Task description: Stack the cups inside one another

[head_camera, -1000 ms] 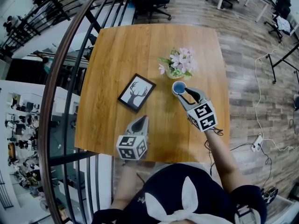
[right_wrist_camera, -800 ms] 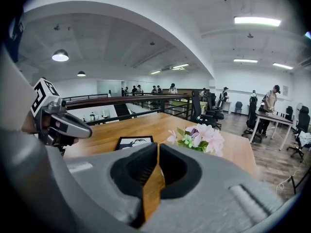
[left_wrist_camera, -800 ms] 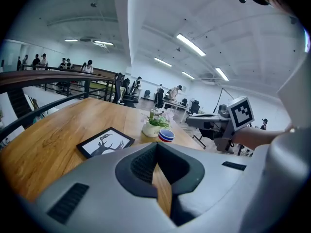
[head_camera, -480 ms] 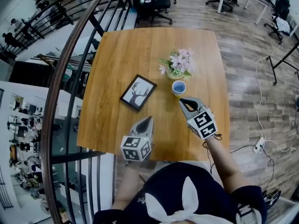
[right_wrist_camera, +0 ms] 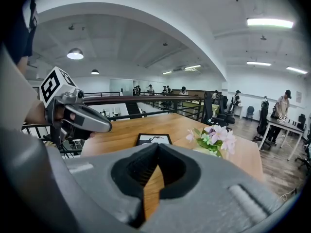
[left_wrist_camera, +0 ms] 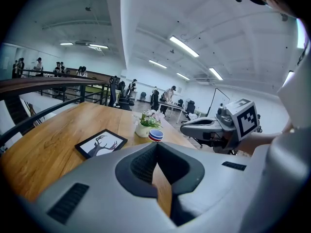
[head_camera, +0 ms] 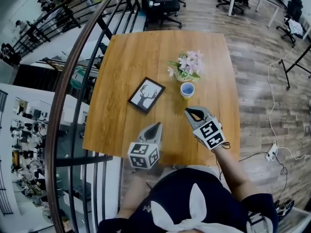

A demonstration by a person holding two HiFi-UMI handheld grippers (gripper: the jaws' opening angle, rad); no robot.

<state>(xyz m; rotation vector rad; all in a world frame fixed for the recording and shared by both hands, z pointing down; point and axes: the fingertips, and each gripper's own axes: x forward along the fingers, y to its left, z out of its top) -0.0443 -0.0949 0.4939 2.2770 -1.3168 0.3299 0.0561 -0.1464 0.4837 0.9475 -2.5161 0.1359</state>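
Head view shows the small round stack of nested cups (head_camera: 187, 90), blue rim over red and white bands. It stands upright, mouth up, on the smooth wooden table (head_camera: 126, 57), just ahead of the right gripper (head_camera: 187, 111) and apart from it. Its cups are too small to count. The right gripper and the left gripper (head_camera: 157, 125) both have their ribbed dark jaws pressed together, empty.

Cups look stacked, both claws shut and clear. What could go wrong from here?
1. The cups stand right beside the flower pot; the right claw, nearest, could knock either over if it reaches in.
2. The left claw hangs near the frame; a careless sweep could shove it.
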